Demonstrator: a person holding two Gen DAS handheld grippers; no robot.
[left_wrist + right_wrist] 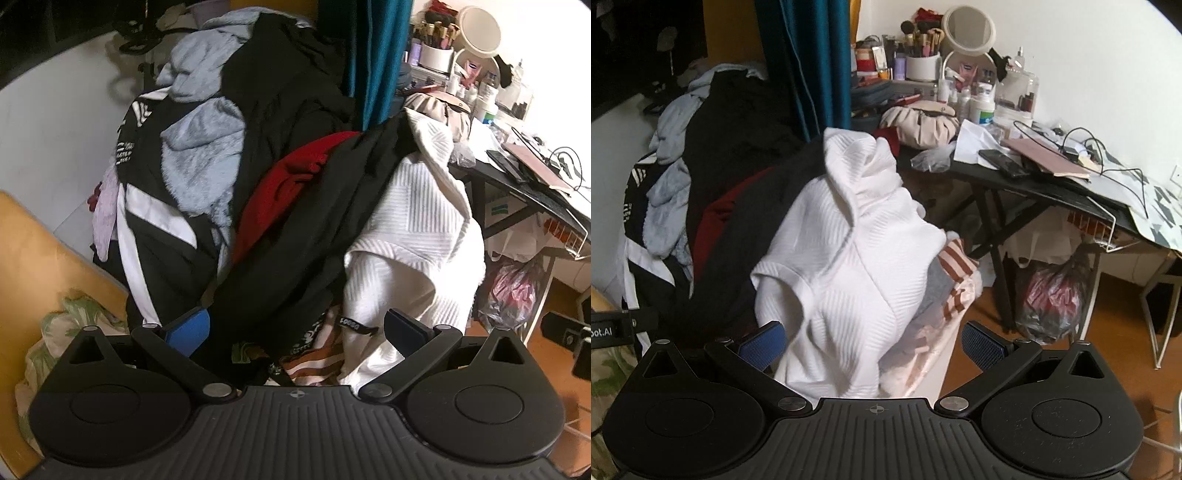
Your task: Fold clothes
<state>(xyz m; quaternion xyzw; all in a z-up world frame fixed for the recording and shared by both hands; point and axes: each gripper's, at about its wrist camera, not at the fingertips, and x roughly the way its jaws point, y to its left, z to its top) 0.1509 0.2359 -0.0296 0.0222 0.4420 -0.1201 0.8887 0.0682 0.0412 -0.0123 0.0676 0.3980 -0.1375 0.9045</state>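
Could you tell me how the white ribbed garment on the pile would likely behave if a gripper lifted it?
The white ribbed garment drapes in soft folds, so it would probably hang limp. It overlaps the black garment, so it may drag that along.

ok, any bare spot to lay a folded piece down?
Hardly any. The clothes pile covers the middle and the black desk is cluttered. Bare patches: wood floor right of the red plastic bag, and the white surface left of the pile.

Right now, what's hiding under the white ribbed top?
Under the white ribbed top peek a striped cloth and grey fabric. The rest below is covered.
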